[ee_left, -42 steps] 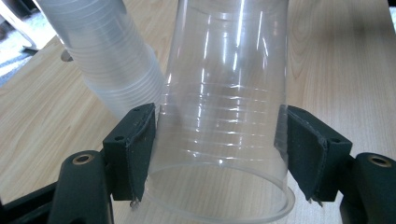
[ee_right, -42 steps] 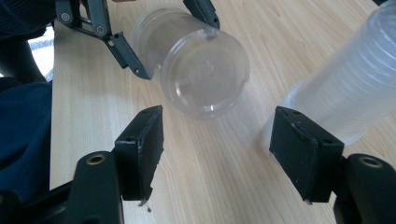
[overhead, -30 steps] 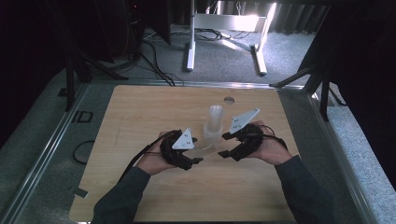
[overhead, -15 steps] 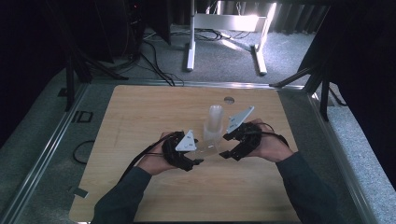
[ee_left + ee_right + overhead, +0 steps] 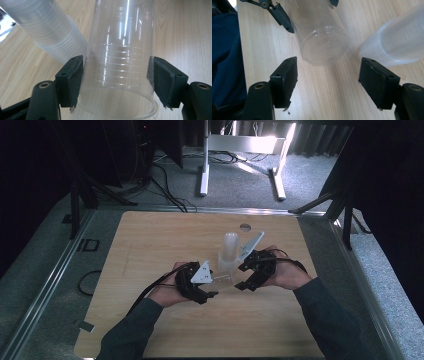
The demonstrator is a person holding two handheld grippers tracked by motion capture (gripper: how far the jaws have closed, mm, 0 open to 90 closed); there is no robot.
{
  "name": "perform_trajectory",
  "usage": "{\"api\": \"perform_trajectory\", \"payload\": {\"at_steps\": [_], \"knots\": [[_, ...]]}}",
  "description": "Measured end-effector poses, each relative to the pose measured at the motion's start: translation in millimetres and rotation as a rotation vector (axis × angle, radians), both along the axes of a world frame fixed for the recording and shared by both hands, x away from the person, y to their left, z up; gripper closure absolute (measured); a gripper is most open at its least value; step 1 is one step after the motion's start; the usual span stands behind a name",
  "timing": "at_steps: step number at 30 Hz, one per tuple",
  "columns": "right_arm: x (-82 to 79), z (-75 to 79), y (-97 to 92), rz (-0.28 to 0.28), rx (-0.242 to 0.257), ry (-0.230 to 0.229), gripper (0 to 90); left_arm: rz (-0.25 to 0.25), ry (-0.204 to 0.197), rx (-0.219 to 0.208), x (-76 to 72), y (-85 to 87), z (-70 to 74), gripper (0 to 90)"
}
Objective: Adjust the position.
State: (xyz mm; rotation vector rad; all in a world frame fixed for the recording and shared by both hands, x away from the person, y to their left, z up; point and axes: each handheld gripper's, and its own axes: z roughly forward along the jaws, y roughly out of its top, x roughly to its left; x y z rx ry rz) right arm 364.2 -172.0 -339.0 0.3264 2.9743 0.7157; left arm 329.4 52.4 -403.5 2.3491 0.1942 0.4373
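Clear cup (image 5: 120,65): clenched in left claw (image 5: 117,82), mid-counter (image 5: 150,235). Right claw (image 5: 329,82) released, empty. Cup stack (image 5: 229,252) adjacent. Keep grip gentle, w/o crushing.

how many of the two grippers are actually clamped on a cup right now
1. The left gripper is shut on the single clear cup; the right gripper is open, nothing between its jaws.

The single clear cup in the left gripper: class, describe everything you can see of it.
The single clear cup looks like thin, see-through plastic with faint rings around its wall and a rolled rim. It lies sideways just above the wooden table, rim toward the left gripper, whose pads press on its wall near the rim. Its flat base faces the open right gripper. The stack of cups stands beside it.
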Motion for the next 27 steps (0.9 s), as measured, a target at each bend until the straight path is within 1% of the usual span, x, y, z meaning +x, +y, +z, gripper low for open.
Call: {"api": "perform_trajectory", "payload": {"at_steps": [1,3,5,7,13,16,17,21,27], "knots": [[-0.3,0.0,0.9,-0.006,-0.008,0.004,31.1,0.001,-0.002,0.002,-0.1,-0.5,-0.3,30.5],[0.6,-0.4,2.5,0.0,-0.014,0.01,31.1,-0.003,-0.005,0.012,-0.4,-1.5,-0.6,30.5],[1.3,-1.3,4.7,0.013,-0.022,0.007,30.8,-0.003,-0.006,0.011,-0.8,-2.8,-0.8,30.5],[0.7,-1.3,6.8,0.012,-0.037,0.018,30.6,-0.008,-0.008,0.024,-0.8,-4.2,-0.7,30.5],[1.1,-3.1,12.3,0.018,-0.07,0.033,29.6,-0.017,-0.006,0.025,-1.4,-7.6,0.2,30.5],[1.3,-4.3,14.0,0.019,-0.082,0.038,29.2,-0.022,-0.007,0.04,-1.8,-9.6,-0.6,30.5],[1.3,-5.8,15.3,0.021,-0.094,0.043,28.9,-0.025,-0.008,0.044,-1.8,-10.2,-0.9,30.5],[0.0,-7.6,18.6,0.032,-0.119,0.048,28.0,-0.033,0.001,0.05,-1.6,-12.0,-2.5,30.5],[-0.2,-9.1,24.4,0.055,-0.153,0.045,27.9,-0.04,0.001,0.066,-2.5,-14.4,-3.6,30.5]]}}
